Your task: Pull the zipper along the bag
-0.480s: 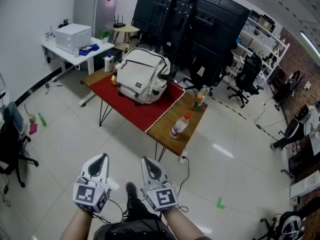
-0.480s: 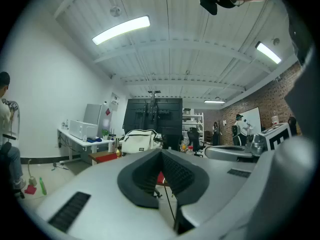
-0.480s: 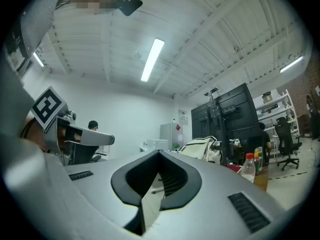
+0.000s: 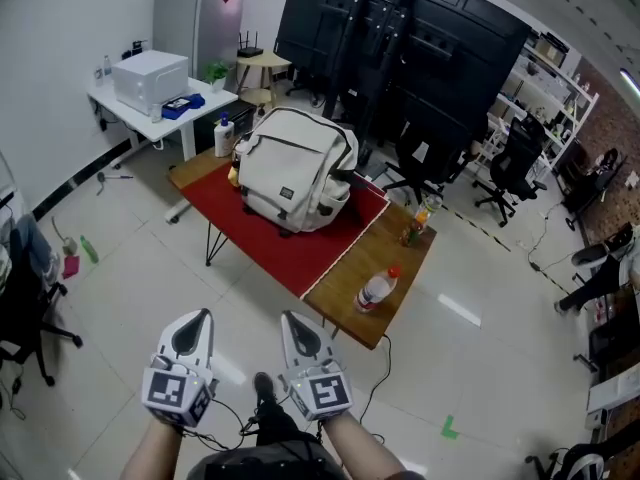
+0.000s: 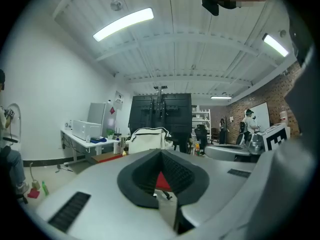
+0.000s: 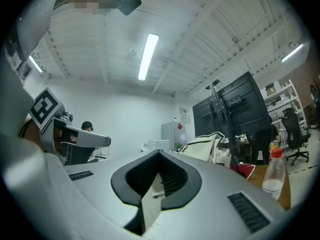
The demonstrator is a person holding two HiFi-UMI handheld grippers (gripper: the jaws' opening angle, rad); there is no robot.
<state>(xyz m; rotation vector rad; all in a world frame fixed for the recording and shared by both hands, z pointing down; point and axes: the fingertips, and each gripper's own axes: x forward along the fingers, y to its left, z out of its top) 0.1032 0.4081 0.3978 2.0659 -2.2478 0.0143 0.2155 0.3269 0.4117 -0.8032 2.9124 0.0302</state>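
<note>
Office floor ahead: wooden table (image 4: 372, 256), red cloth (image 4: 285, 240) across it, cream backpack (image 4: 295, 168) upright on the cloth. Left gripper (image 4: 201, 318) and right gripper (image 4: 291, 321) both closed, empty, well short of table.

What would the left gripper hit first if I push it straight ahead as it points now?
Only open floor lies ahead, then probably the red cloth at the table's near edge, just below the backpack; depth is unclear.
</note>
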